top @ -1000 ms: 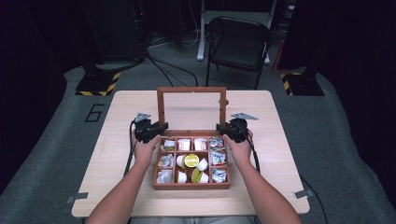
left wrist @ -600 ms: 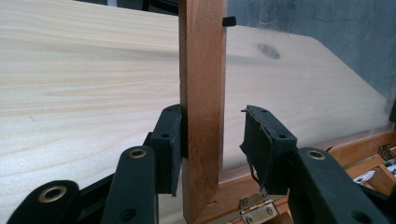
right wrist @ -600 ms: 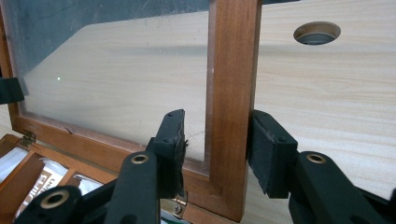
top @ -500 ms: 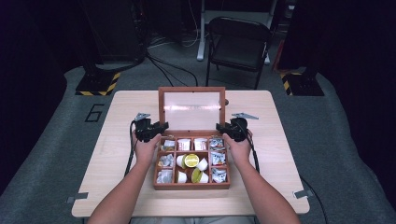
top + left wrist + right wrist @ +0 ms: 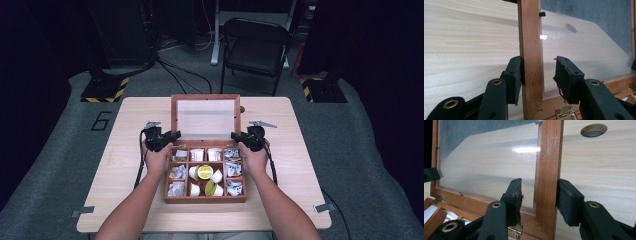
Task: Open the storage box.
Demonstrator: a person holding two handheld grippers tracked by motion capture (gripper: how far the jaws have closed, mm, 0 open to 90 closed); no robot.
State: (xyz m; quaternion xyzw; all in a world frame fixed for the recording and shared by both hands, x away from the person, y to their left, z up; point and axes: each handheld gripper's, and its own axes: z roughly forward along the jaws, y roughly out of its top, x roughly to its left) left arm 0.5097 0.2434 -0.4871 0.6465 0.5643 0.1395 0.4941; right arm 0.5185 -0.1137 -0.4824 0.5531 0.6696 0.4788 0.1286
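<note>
Wooden compartment box (image 5: 205, 197) in the middle of the tabletop (image 5: 300, 165), glass lid (image 5: 205, 117) raised upright at its back edge. Left gripper (image 5: 537, 77) straddling the lid's left frame rail, fingers (image 5: 514, 80) parted, one pad against the wood and the other off it over the glass. Right gripper (image 5: 539, 200) likewise astride the right rail, fingers (image 5: 570, 201) wide, neither clamping.

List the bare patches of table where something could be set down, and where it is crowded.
Bare table: the strips left and right of the wooden box, and beyond the raised lid. Crowded: the box's compartments, and the lid's side rails, straddled by the left gripper and right gripper.
</note>
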